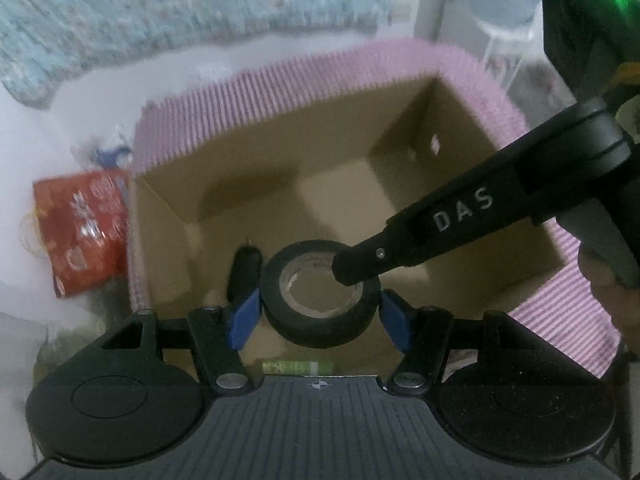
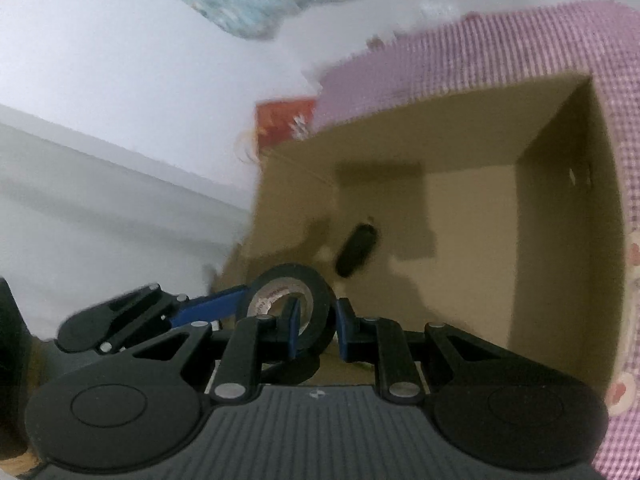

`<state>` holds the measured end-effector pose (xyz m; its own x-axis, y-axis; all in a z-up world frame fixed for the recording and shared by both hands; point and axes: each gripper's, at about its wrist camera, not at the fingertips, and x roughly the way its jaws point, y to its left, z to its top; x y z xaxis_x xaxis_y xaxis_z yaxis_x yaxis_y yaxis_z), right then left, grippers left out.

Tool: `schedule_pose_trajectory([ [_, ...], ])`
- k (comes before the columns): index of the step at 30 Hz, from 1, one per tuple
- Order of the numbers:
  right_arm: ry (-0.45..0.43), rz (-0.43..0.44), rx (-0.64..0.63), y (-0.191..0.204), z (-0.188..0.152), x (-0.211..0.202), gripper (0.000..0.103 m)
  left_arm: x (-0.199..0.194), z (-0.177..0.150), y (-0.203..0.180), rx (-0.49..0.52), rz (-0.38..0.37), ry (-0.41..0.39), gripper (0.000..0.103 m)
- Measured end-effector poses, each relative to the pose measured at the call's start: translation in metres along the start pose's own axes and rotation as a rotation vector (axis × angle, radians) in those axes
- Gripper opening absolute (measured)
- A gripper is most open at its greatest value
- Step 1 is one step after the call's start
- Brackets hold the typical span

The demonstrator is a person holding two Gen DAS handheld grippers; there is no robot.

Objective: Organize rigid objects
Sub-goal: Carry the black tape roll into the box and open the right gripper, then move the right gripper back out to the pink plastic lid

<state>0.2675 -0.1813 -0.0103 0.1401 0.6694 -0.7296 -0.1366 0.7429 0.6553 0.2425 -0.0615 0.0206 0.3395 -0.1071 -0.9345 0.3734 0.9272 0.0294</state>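
A black tape roll [image 1: 320,326] hangs over the open cardboard box [image 1: 280,148], gripped by both tools. My left gripper [image 1: 320,316] clamps its blue pads [image 1: 245,312] on the roll's outer sides. My right gripper [image 2: 318,326] is shut on the roll's wall, one finger through the hole and one outside; its black finger [image 1: 420,236] reaches in from the right in the left wrist view. The right wrist view shows the roll [image 2: 316,292] tilted on edge, with the left gripper's blue finger [image 2: 208,304] on its left. A small black oblong object [image 2: 356,250] lies on the box floor [image 2: 468,216].
The box stands on a pink striped cloth [image 1: 360,64] on a white surface. A red packet [image 1: 84,232] lies just left of the box, with a blue-white item behind it. A patterned light-blue fabric [image 1: 200,0] fills the far side. A hand shows at the right edge.
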Motion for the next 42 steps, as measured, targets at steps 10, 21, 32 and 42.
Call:
schedule_pose_trajectory([
  [10,0.175,-0.064,0.024,-0.03,0.018,0.072,0.02,0.069,-0.001,0.017,-0.056,-0.005,0.187,0.064],
  [21,0.197,-0.076,0.047,-0.031,0.033,0.112,0.021,0.078,-0.009,0.035,-0.136,0.096,0.209,0.065],
  [32,0.12,0.03,0.154,-0.043,0.033,0.073,0.022,0.05,-0.004,0.033,-0.18,0.086,0.144,0.066],
  [42,-0.165,0.206,0.095,-0.032,0.004,-0.068,0.022,-0.037,-0.016,0.006,-0.138,0.025,-0.123,0.066],
])
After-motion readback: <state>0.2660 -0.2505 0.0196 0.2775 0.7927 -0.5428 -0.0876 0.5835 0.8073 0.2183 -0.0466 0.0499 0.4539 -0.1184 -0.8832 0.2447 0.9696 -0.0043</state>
